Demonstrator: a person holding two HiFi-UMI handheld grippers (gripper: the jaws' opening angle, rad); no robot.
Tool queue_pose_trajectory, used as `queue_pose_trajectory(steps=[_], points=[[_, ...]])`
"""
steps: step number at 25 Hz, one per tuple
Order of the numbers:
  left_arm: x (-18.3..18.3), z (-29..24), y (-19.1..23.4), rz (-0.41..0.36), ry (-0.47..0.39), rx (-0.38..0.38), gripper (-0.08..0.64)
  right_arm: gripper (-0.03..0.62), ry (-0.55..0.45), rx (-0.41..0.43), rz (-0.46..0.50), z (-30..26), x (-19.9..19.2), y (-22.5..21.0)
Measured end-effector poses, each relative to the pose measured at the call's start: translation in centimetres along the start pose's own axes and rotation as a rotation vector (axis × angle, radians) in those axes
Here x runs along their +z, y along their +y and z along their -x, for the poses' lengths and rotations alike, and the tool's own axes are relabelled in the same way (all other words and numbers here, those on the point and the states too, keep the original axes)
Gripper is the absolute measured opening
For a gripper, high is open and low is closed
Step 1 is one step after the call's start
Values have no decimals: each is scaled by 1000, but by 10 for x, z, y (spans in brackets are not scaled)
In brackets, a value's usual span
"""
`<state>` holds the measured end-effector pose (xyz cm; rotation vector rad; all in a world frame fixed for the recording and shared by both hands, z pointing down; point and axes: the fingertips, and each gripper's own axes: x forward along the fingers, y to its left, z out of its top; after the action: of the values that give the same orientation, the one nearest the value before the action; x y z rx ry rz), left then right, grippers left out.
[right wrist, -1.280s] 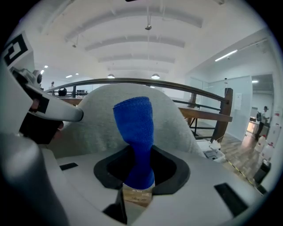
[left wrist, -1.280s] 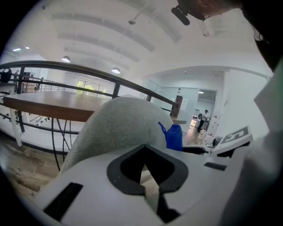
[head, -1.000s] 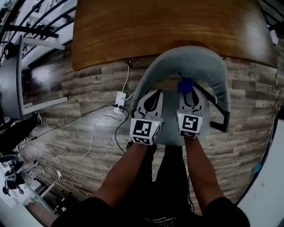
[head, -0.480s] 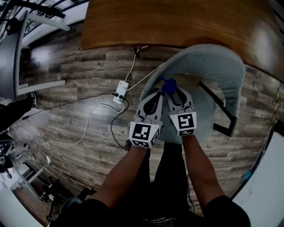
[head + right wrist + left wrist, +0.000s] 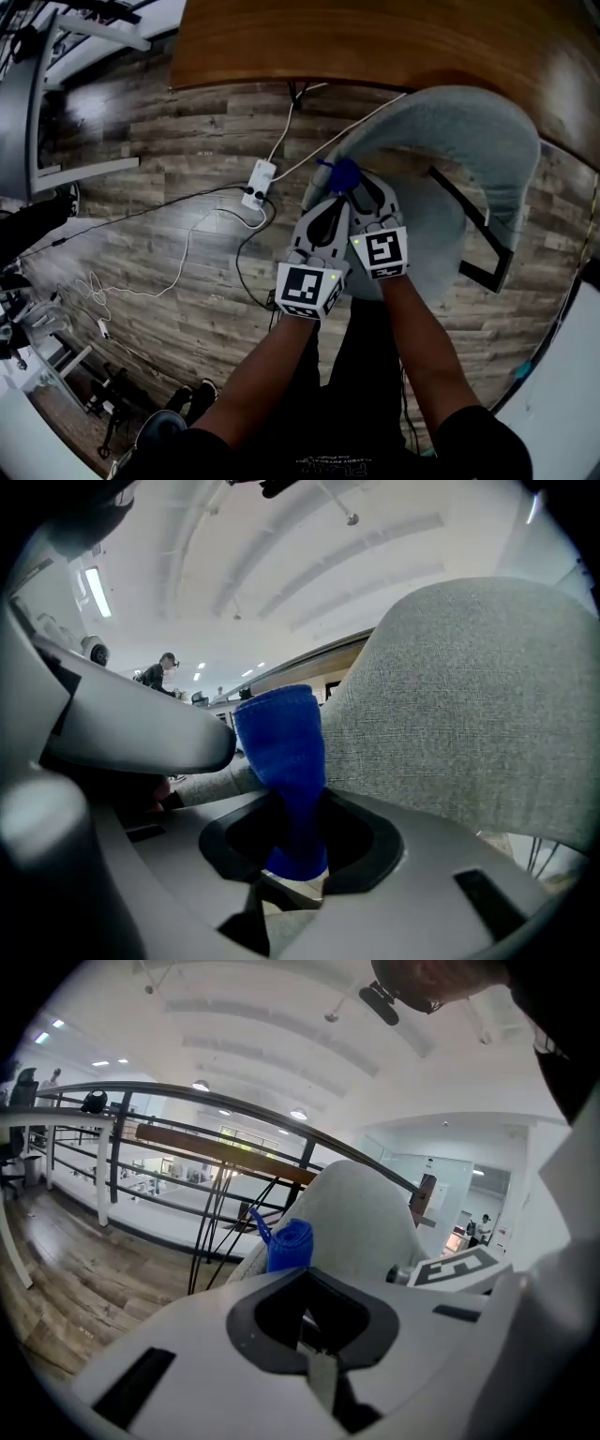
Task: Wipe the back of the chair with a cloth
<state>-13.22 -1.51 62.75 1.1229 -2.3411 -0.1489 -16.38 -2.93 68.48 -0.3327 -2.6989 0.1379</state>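
A grey upholstered chair stands below me, its curved back running from upper right to the left end. A rolled blue cloth touches the left end of that back. My right gripper is shut on the blue cloth, which sticks up out of its jaws against the grey fabric. Pressed close on its left side, my left gripper is shut with nothing in it. In the left gripper view the cloth and chair back show just beyond the left gripper.
A brown wooden table lies just beyond the chair. A white power strip with trailing cables rests on the plank floor at left. The chair's black arm frame sits to the right. A metal railing runs along the left.
Both grippers with the blue cloth have slid leftward along the chair back, from its middle to its left end. The left gripper stayed shut beside the right one.
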Motion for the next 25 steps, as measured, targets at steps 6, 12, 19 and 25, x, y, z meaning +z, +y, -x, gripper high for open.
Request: queue_pose_trajectory(steps=[6,12,19,25], points=[[-5,-5,1,-10,12,3,6,110,-13,-76,18,-5,1,-32],[-4,-26,-12,-24,12,-68,6,110,-23,-204,31,-3,1,-72],[-4,-51,-18,-59,25,-87,6,110,-32,-314,-10,9,-4,-105],[-10,-73,-26,-89,55,-123,6,110,-38,-414,-55,27,-13,-147]])
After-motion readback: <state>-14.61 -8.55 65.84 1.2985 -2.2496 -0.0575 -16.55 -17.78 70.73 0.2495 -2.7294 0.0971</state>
